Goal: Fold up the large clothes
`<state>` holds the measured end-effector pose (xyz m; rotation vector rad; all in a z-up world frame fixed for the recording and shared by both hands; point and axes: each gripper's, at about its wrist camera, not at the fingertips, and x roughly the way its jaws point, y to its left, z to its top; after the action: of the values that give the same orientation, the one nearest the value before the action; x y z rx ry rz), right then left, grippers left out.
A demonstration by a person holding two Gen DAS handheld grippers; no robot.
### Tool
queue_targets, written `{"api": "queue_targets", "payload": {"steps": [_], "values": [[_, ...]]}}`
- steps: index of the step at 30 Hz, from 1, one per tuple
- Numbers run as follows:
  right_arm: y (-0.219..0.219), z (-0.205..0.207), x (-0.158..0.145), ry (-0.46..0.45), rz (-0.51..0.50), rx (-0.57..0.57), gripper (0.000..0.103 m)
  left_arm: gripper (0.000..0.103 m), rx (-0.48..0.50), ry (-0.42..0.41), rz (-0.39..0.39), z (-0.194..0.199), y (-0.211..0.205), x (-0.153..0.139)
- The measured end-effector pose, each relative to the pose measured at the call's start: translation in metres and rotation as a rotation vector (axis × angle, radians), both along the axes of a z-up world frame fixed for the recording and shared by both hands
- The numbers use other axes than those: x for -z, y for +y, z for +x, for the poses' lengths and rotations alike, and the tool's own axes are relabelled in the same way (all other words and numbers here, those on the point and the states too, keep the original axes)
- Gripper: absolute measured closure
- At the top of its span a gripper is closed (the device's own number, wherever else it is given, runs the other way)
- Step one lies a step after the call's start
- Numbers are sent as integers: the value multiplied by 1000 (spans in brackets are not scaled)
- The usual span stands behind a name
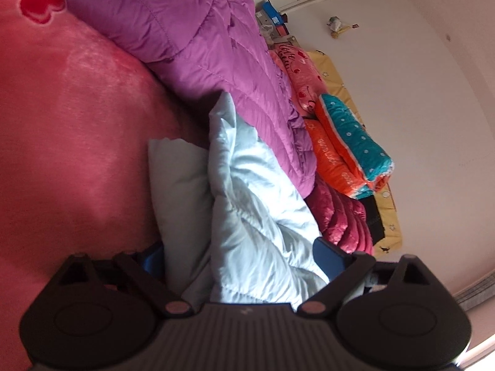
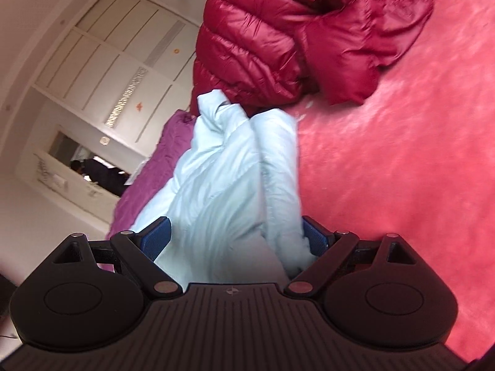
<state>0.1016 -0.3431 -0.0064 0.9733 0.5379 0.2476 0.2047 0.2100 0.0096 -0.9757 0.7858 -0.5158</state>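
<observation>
A pale blue padded garment (image 1: 247, 191) lies bunched on the pink bed cover (image 1: 77, 123). My left gripper (image 1: 244, 256) has the garment filling the space between its blue pads (image 1: 328, 256), jaws wide around thick folds. In the right wrist view the same pale blue garment (image 2: 235, 179) runs from between my right gripper's (image 2: 238, 238) blue pads (image 2: 314, 236) out toward a red jacket. Both grippers hold bulky fabric between spread fingers.
A purple quilted coat (image 1: 210, 46) lies beside the blue garment, also in the right wrist view (image 2: 154, 167). A dark red puffer jacket (image 2: 294, 31) lies on the pink cover (image 2: 402, 154). Folded orange-teal blankets (image 1: 349, 145) and a yellow mat (image 1: 389, 216) sit by the white wall. A wardrobe (image 2: 117, 61) stands behind.
</observation>
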Motion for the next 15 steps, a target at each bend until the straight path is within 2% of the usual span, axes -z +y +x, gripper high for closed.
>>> {"api": "queue_targets", "payload": {"steps": [2, 9, 15], "values": [[2, 9, 0, -6, 19, -32, 0, 2, 18, -12, -17, 3, -3, 1], [7, 23, 0, -40, 121, -88, 0, 2, 60, -34, -3, 9, -17, 2], [18, 26, -4, -42, 86, -109, 0, 2, 104, -72, 59, 10, -32, -1]]}}
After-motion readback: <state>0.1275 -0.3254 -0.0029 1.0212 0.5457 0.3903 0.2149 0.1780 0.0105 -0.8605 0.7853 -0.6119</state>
